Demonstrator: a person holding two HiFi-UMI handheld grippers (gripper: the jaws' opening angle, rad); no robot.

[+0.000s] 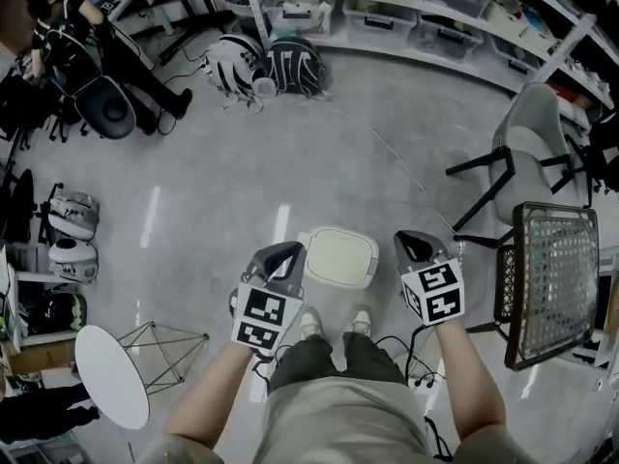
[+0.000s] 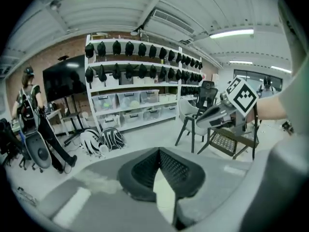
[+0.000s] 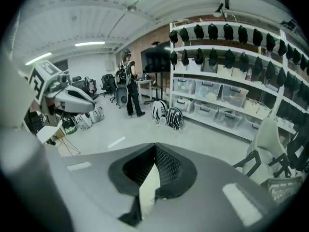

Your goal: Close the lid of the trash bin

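The trash bin (image 1: 338,259) is a pale cream, rounded-rectangular container. It stands upright on the grey floor (image 1: 319,162), just below the centre of the head view. Its lid (image 1: 344,251) lies flat on top, closed, with a slightly darker rim around it.

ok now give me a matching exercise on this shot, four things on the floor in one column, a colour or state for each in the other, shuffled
Things:
1. trash bin
2. round side table
3. chair
4. mesh-top table

Colour or state:
a. grey shell on dark legs
b. white top on a wire frame
c. cream lid, down
d. black wire mesh top

Pairs: 1-c, 2-b, 3-a, 4-d
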